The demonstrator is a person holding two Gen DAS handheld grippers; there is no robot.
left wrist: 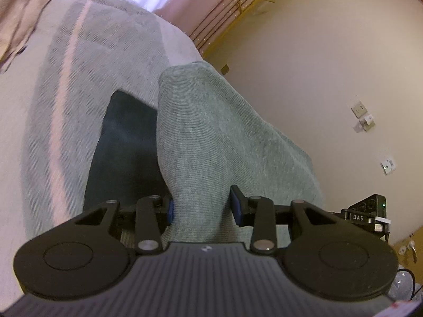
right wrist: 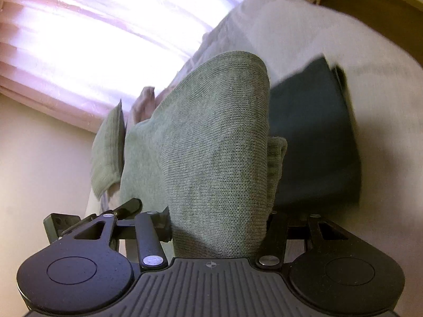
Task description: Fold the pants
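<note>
Daylight through curtain (right wrist: pixel 100 34), blown out to white-violet glare in right wrist view; same glare at top of left wrist view. Wall (left wrist: pixel 317 66) evenly lit, warm cream cast. Bed cover (left wrist: pixel 66 100) smeared by motion blur, weave streaked. Pants (right wrist: pixel 211 142) sharp near lens, knit readable. Dark patch (right wrist: pixel 312 137) soft-edged, perhaps shadowed cloth. Strong fisheye bending, black vignette at corners. Right claw (right wrist: pixel 219 227) in own shade.

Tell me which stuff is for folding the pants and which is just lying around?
For the job: grey-green knitted pants; left hand-held gripper; right hand-held gripper.
Lying about: dark folded cloth; pale woven bedspread; white wall sockets; pink curtains.
</note>
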